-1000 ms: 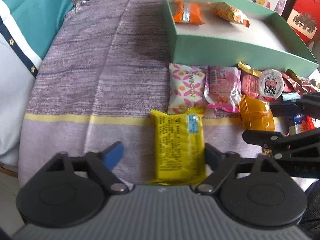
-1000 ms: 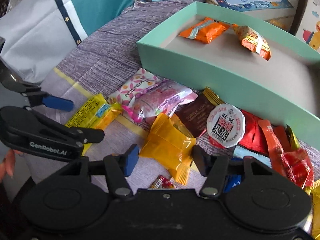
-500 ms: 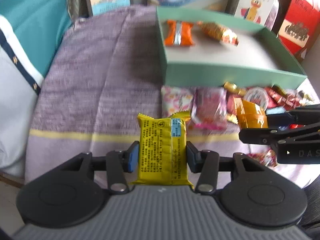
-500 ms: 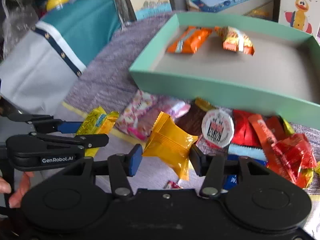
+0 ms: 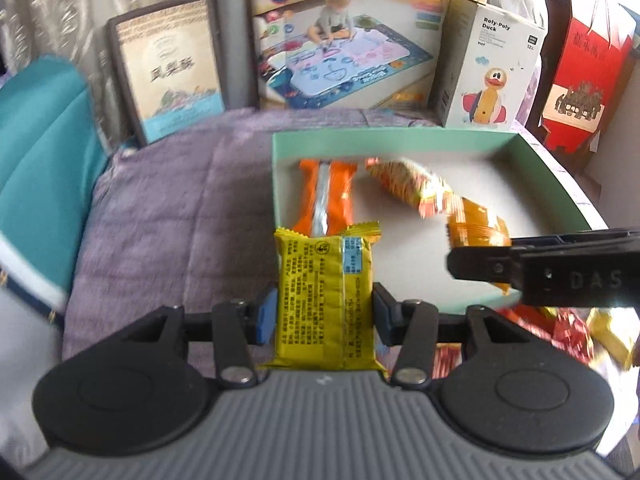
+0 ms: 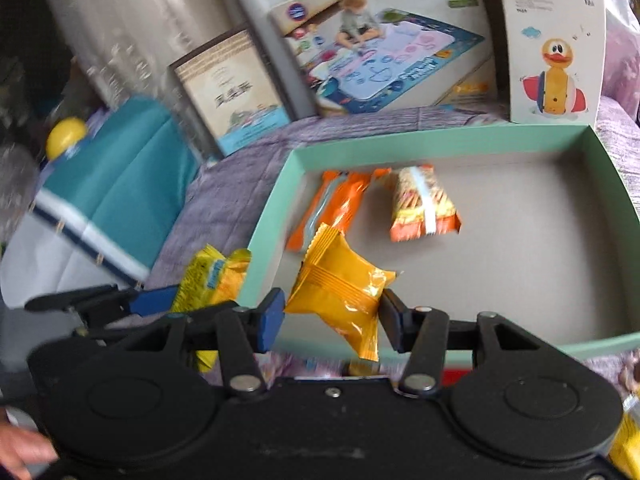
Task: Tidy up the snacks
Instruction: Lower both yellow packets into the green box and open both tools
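Three boxes lean behind the purple bedspread [image 5: 168,216]; mid-frame, left gripper [image 5: 324,316] clamps a yellow packet [image 5: 326,300], right gripper [image 6: 332,320] pinches an orange packet [image 6: 340,292] above the green tray [image 6: 440,138].

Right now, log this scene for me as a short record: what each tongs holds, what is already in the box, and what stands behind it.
left tongs: shut on yellow snack pack, lifted at the box's near left corner
right tongs: shut on orange snack pack, held over the box
box: green, open, shallow
inside box: orange bar and striped orange packet, lying near the far left corner
behind box: duck toy carton, play mat carton
surface: purple cloth
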